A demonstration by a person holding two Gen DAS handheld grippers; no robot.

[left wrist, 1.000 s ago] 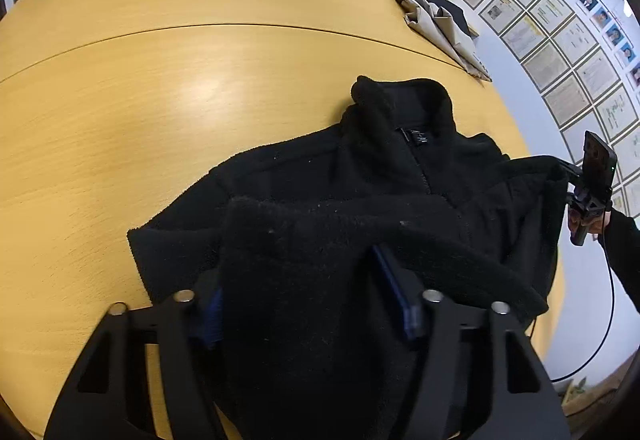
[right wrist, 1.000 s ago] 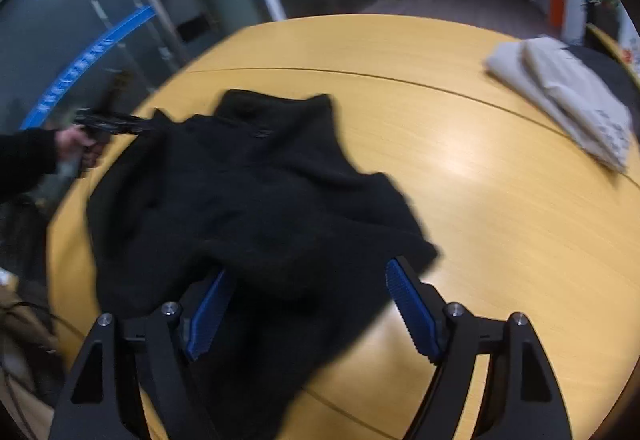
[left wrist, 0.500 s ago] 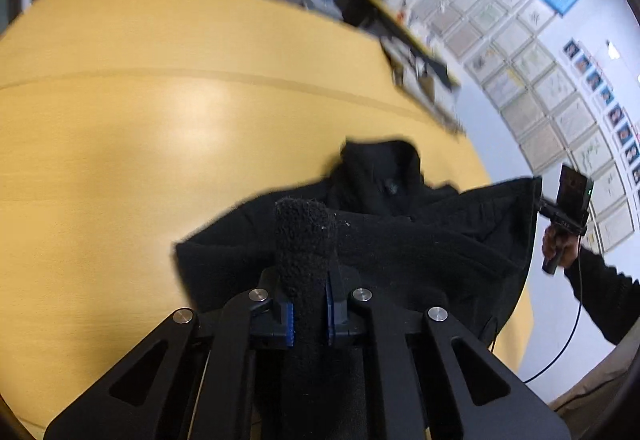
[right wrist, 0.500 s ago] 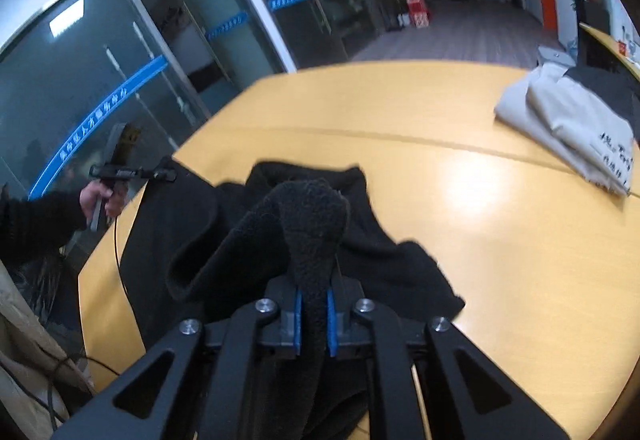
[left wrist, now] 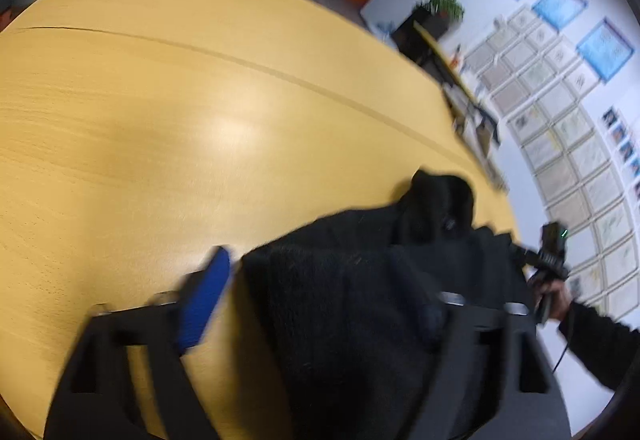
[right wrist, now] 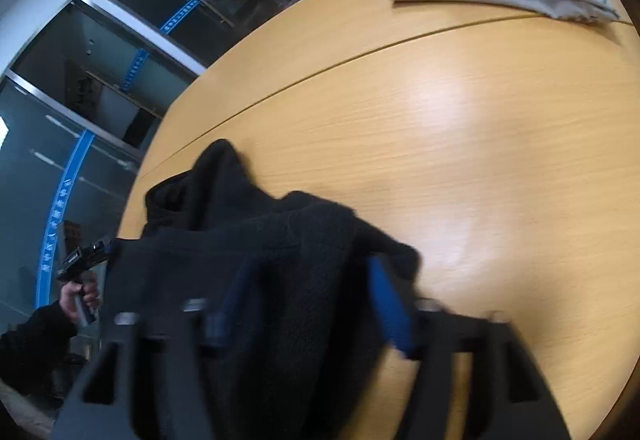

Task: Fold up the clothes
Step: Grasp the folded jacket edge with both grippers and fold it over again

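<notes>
With both sets of jaws released astride the black fleece jacket [left wrist: 360, 304] on the tabletop [left wrist: 160, 120], I judge it soft, thick and limp; best pinched at a doubled near edge.

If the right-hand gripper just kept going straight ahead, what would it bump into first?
Most likely the black fleece jacket, already lying between the open jaws of the right gripper. Past its collar, only bare wooden table shows, though blur makes depth uncertain.

Overhead light, bright glare patches on the wooden table [left wrist: 168, 112] in both views. Heavy fisheye bending, dark corners. Motion blur smears the left gripper [left wrist: 320, 296], right gripper [right wrist: 308, 304] and wall frames [left wrist: 560, 128]. Black fleece [right wrist: 256, 240] shows little detail.
</notes>
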